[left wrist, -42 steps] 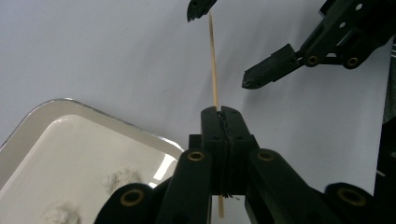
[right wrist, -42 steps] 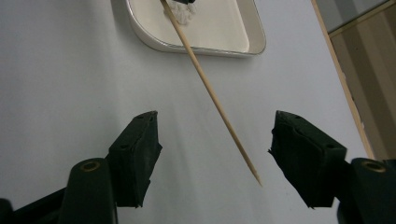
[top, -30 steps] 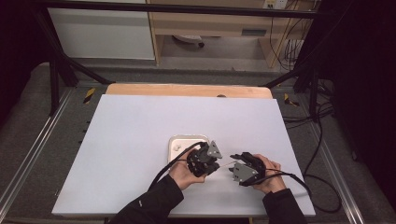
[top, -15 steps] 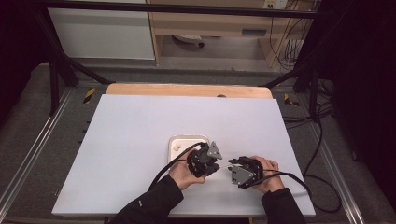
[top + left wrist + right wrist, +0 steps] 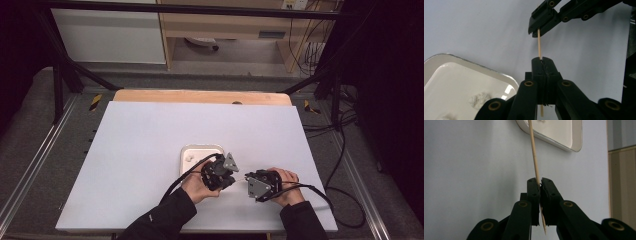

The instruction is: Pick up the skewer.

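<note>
While the two hands were held close together over the near part of the white desk (image 5: 150, 150), a thin wooden stick (image 5: 539, 43) was seen stretched between the two grippers. The left gripper (image 5: 542, 60) was closed tight on one end of the stick, a short length of which was shown poking out behind its jaws in the left gripper view. The right gripper (image 5: 539, 181) had just been closing, and its jaws were pressed together on the other end of the stick, whose pointed tip was seen sticking out below them in the right gripper view. In the high view the left gripper (image 5: 231, 176) and the right gripper (image 5: 248, 181) were placed just apart, facing each other, with the stick (image 5: 240, 178) spanning the short gap above the desk. A shallow white tray (image 5: 189, 150) was set on the desk just beyond the left hand (image 5: 197, 184), and a few pale crumbs (image 5: 480, 97) were seen lying in it. The right hand (image 5: 285, 186) was held at the same level as the left, and a black cable (image 5: 320, 192) was trailed from it across the desk.
</note>
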Demonstrator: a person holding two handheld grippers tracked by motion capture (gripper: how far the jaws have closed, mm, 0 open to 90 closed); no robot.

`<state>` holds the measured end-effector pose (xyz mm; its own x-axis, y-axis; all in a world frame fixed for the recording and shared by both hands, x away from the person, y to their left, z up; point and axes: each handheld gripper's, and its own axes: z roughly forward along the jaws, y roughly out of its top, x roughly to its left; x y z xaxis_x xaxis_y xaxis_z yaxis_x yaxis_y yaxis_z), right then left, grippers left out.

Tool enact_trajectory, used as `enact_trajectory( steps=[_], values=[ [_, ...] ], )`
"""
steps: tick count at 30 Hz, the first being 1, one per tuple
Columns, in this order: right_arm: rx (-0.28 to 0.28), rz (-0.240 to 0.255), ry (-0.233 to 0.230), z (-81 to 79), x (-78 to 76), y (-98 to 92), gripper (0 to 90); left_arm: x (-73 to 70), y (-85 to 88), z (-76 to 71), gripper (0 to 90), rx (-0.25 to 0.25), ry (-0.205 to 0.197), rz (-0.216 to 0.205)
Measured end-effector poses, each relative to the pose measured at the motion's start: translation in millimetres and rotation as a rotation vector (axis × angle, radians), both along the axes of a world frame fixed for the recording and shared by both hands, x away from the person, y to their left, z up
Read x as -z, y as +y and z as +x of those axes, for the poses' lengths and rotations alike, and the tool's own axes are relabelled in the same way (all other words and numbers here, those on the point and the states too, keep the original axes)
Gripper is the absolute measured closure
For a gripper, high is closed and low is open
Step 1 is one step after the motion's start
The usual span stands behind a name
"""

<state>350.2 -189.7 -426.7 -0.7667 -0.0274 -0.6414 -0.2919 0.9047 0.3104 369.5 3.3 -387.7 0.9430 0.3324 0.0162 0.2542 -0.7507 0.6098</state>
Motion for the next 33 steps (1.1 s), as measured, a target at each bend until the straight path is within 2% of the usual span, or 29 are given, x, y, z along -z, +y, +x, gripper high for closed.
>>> enact_trajectory(
  steps=[4, 16, 19, 22, 23, 24, 27, 28, 29, 33],
  values=[
    [-0.011, -0.021, -0.015, 0.3, 0.3, 0.9, 87.3, -0.7, 0.4, 0.6, 89.0, -0.003, -0.002, -0.001],
    [-0.021, -0.026, -0.027, -1.8, -1.8, 2.8, 89.0, -4.2, 4.9, 4.1, 88.3, -0.024, 0.002, -0.01],
    [-0.026, -0.04, -0.034, -1.8, -2.3, 3.2, 89.0, -4.0, 4.8, 4.8, 87.5, -0.023, 0.01, -0.006],
    [-0.018, -0.056, -0.039, -2.6, -2.1, 3.1, 89.1, -5.0, 5.3, 6.0, 72.3, -0.024, 0.017, 0.004],
    [-0.018, -0.056, -0.039, -2.6, -2.1, 3.1, 89.1, -5.7, 5.6, 6.1, 72.3, -0.028, 0.011, 0.01],
    [-0.014, -0.069, -0.042, -2.7, -2.4, 2.8, 89.0, -6.7, 5.7, 6.5, 61.2, -0.03, 0.01, 0.023],
    [-0.013, -0.091, -0.05, -2.2, -2.7, 2.7, 89.1, -8.5, 3.0, 8.0, 43.2, -0.017, 0.02, 0.11],
    [-0.013, -0.091, -0.05, -2.2, -2.7, 2.7, 89.1, -8.7, 1.7, 8.5, 43.2, -0.01, 0.028, 0.139],
    [-0.011, -0.097, -0.053, -2.3, -3.1, 3.0, 89.0, -8.6, 0.7, 8.4, 37.2, -0.008, 0.027, 0.151],
    [-0.015, -0.109, -0.054, -2.9, -3.8, 4.3, 89.0, -6.4, -3.3, 9.0, 34.6, -0.003, 0.047, 0.176]
  ],
)
